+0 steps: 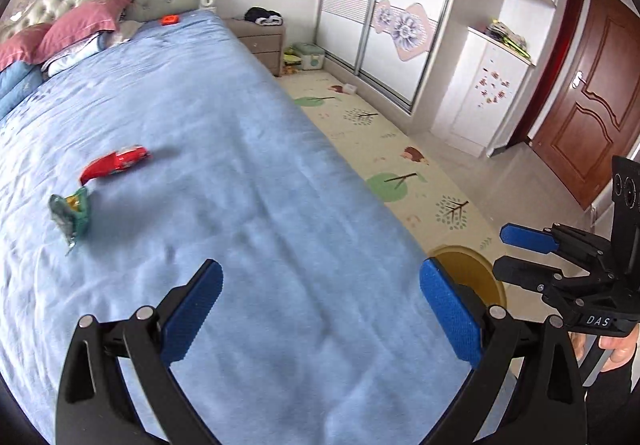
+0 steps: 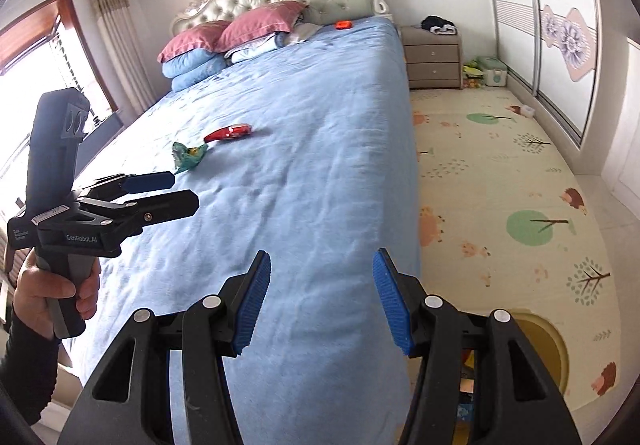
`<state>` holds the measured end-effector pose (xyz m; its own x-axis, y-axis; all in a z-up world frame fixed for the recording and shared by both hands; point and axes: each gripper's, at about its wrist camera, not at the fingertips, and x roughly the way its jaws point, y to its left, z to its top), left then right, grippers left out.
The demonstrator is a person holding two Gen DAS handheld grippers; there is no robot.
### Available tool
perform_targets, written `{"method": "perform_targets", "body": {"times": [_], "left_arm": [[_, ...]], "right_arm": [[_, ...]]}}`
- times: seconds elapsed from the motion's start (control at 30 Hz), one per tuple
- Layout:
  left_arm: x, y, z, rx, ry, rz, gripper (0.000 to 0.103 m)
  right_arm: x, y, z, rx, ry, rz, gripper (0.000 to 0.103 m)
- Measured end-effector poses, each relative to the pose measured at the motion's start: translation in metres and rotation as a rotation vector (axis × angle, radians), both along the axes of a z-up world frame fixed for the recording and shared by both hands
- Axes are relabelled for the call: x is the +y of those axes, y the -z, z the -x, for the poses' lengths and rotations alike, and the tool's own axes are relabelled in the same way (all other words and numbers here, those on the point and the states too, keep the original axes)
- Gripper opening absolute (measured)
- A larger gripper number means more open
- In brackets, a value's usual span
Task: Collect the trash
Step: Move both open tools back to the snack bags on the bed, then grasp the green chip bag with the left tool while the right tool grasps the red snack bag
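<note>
A red snack wrapper [image 1: 114, 163] [image 2: 228, 132] and a crumpled green wrapper [image 1: 72, 211] [image 2: 188, 156] lie side by side on the blue bed [image 1: 248, 173] [image 2: 320, 173]. A small orange item [image 1: 170, 19] [image 2: 343, 24] rests near the headboard. My left gripper [image 1: 320, 309] [image 2: 184, 190] hovers open over the bed's near end, well short of the wrappers, with nothing between its fingers. My right gripper [image 2: 322, 297] [image 1: 502, 251] is open and empty too, above the bed's right edge. A yellow bin [image 1: 468, 273] [image 2: 540, 349] stands on the floor beside the bed, partly hidden by the fingers.
Pink and blue pillows [image 2: 240, 33] are stacked at the headboard. A nightstand [image 2: 432, 57] and a green box [image 2: 494, 71] sit at the far wall. A patterned play mat [image 2: 500, 185] covers the floor between the bed and the sliding wardrobe [image 1: 372, 25]. A brown door [image 1: 592, 93] is at the right.
</note>
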<state>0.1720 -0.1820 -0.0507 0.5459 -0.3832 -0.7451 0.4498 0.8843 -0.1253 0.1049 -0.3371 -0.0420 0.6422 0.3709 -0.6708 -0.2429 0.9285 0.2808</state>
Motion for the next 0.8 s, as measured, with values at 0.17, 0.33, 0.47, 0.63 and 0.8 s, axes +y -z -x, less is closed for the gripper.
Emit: {"method": "perform_targets", "body": {"times": [0.17, 0.33, 0.47, 0.63, 0.8], "left_arm": [[0.06, -0.005, -0.012, -0.022, -0.102, 0.0, 0.099], [0.102, -0.002, -0.026, -0.019, -0.175, 0.008, 0.099], [0.124, 0.005, -0.04, -0.017, -0.21, -0.002, 0.099], [0.147, 0.021, -0.063, -0.014, -0.272, -0.018, 0.099], [0.179, 0.043, -0.093, 0.018, -0.369, -0.008, 0.099]], "right_arm": [[0.047, 0.002, -0.026, -0.002, -0.081, 0.003, 0.053], [0.084, 0.006, -0.053, 0.006, -0.133, 0.005, 0.053], [0.105, 0.012, -0.072, 0.013, -0.159, 0.007, 0.053], [0.125, 0.022, -0.1, 0.02, -0.171, 0.023, 0.053], [0.142, 0.035, -0.125, 0.035, -0.188, 0.024, 0.053]]}}
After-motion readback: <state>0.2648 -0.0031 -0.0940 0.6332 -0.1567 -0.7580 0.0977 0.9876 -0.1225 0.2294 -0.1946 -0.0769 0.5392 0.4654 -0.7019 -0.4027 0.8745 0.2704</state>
